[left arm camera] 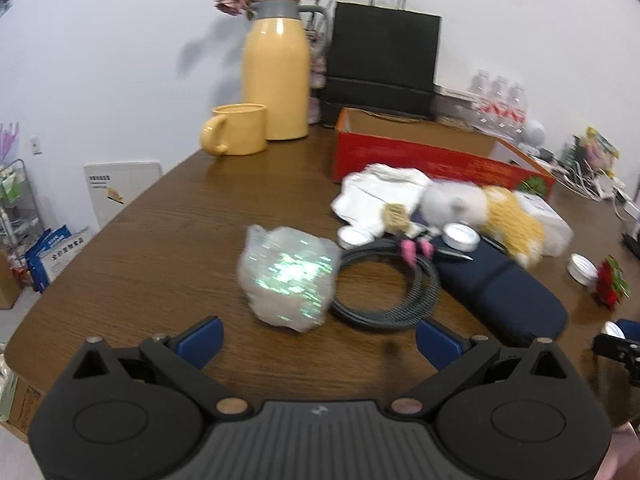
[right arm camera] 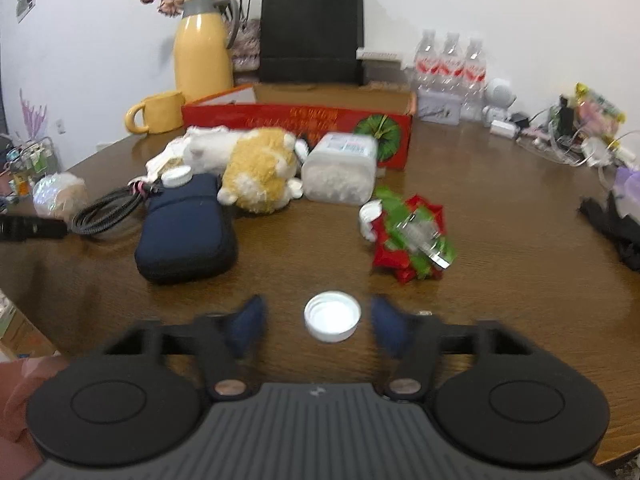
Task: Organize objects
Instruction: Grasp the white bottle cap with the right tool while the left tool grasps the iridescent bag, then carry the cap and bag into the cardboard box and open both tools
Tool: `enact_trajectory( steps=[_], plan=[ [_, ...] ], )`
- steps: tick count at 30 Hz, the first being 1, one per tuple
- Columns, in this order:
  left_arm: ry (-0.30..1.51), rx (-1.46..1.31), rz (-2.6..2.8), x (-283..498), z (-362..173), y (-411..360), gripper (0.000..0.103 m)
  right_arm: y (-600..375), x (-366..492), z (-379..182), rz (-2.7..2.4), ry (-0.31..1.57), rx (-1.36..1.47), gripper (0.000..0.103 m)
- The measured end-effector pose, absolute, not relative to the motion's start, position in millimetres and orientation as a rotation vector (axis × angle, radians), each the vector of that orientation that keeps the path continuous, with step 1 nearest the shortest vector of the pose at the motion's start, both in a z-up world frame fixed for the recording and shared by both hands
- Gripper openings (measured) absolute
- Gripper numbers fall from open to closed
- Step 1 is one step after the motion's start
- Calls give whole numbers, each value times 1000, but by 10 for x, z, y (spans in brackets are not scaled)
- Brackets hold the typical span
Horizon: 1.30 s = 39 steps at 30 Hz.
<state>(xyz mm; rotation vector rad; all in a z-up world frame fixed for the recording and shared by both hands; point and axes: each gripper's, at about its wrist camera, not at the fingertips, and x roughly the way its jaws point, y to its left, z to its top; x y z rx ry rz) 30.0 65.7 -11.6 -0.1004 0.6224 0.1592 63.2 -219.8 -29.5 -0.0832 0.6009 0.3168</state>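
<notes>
Two grippers, neither pinching anything. The right gripper [right arm camera: 318,326] brackets a white cap [right arm camera: 332,317], pads clear of it; pickup in hand, next a squeeze and lift toward the red box [right arm camera: 296,120]. Left gripper [left arm camera: 318,342] spread before an iridescent bundle [left arm camera: 288,276]; a cable coil [left arm camera: 384,280] touches the bundle.

Both wrist cams low over brown table [left arm camera: 168,240], angled down, facing rear wall. Left cam sits further left. Shared: navy pouch [right arm camera: 188,228], plush dog [left arm camera: 508,216], red box [right arm camera: 296,120], yellow jug [left arm camera: 276,64].
</notes>
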Motion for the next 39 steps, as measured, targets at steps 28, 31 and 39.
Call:
enact_trajectory(
  steps=[28,31,39],
  plan=[
    [564,-197,180,621,-70,1043,40,-2095,874,-157,334,531,-59,29],
    [540,-190,176,626,11,1009,40,-2090,891,-120,340,515,-57,29],
    [461,-170,123,837,331,791,40,-2021,1045,72,357,449,-51,29]
  ],
)
